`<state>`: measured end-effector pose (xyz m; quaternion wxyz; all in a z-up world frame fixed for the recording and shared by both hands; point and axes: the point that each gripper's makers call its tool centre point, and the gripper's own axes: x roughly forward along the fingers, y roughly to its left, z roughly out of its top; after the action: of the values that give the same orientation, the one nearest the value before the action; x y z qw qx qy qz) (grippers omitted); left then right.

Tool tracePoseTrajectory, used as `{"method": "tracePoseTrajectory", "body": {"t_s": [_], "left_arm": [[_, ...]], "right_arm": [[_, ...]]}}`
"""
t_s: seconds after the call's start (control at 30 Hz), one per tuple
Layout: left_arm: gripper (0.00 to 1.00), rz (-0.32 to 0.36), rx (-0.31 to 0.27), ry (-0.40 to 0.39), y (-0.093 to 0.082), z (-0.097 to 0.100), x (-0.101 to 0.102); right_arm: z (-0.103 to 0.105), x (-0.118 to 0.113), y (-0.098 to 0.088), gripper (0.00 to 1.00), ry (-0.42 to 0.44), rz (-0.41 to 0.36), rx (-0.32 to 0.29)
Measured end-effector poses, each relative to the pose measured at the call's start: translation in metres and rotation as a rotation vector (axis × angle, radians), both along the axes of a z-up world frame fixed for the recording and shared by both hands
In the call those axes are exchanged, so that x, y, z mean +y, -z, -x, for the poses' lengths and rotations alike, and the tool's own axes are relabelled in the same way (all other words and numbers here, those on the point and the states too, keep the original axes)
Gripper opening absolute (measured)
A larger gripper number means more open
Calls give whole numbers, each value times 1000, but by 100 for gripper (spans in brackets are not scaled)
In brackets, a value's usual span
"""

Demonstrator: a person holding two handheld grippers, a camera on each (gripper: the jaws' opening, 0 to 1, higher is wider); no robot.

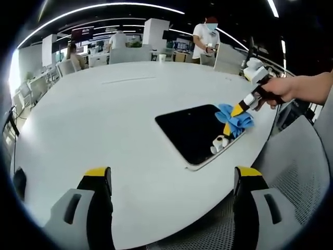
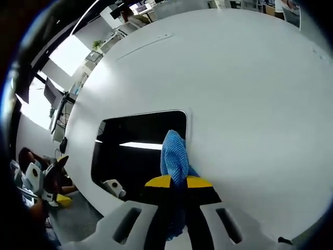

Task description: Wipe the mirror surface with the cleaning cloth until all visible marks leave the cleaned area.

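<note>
A dark rectangular mirror lies flat on the white table, near its right edge. My right gripper, held by a hand, comes in from the right and is shut on a blue cleaning cloth, which rests on the mirror's far right corner. In the right gripper view the blue cloth is pinched between the yellow-tipped jaws of the right gripper, over the mirror. My left gripper hangs open above the table's near side, well short of the mirror. The left gripper also appears past the table edge.
A grey mesh chair stands by the table's right edge. Far behind the table are people, chairs and desks. A white reflection shows in the mirror's near corner. Wide bare tabletop stretches left of and beyond the mirror.
</note>
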<state>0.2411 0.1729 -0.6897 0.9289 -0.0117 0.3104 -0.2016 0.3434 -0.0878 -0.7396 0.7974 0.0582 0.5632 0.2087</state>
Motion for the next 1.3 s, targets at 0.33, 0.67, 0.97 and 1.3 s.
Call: {"method": "tracePoseTrajectory", "body": {"t_s": [0.33,0.67,0.97,1.3], "left_arm": [[96,5,1,3,0,0,0],[96,8,-1,1,-1,0,0],[96,12,-3,1,0,-1,0],[96,13,-6,8,-1,0,-1]], "right_arm": [[13,-2,0,3,13,-15,7],[26,-3,0,3,5,-16,11],[34,-3,0,3,-3,-11,12],[33,-3,0,4,9,-11,18]]}}
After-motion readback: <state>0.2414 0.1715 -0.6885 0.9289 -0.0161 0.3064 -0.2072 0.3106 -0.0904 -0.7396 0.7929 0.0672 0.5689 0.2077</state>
